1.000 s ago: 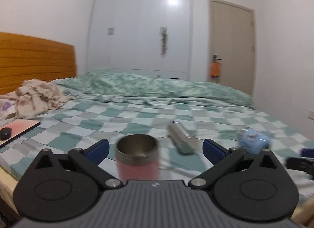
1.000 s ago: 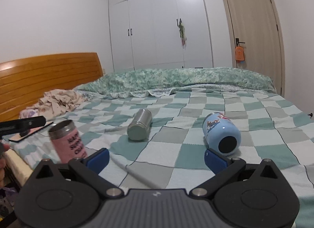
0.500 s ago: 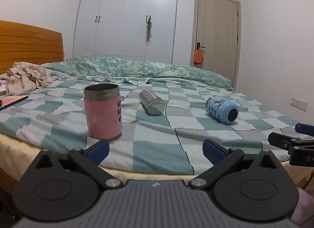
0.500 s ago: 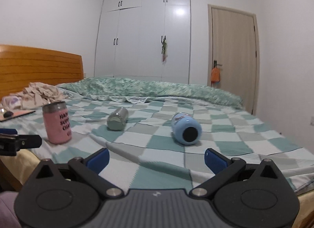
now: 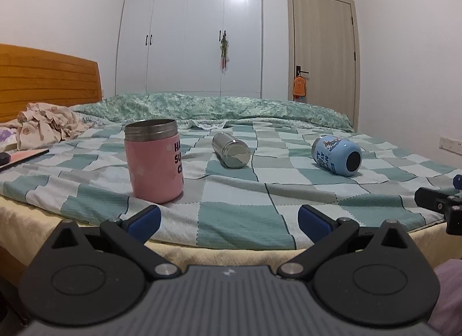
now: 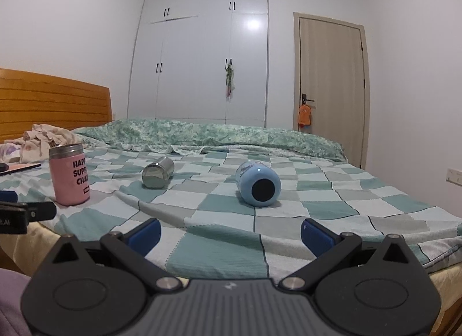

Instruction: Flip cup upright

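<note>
Pink cup (image 5: 154, 161): stands upright near the bed's front edge on the checked blanket (image 5: 231, 191), steel rim up, mouth open; I cannot see inside it from this low angle.
Steel cup (image 5: 231, 149): lies on its side mid-bed, its closed base turned toward my tongs, apart from the pink one.
Blue cup (image 5: 337, 155): lies on its side farther right, its dark round end facing me, well apart from the steel cup.
My left tongs (image 5: 228, 217): held off the bed edge, jaws spread wide, gripping nothing.
My right tongs (image 6: 229, 230): also spread wide and empty, aimed at the blue cup.
Backdrop: crumpled clothes (image 5: 46, 128) by the wooden headboard (image 5: 49, 81), white wardrobe (image 5: 190, 41), closed door (image 5: 323, 55).
</note>
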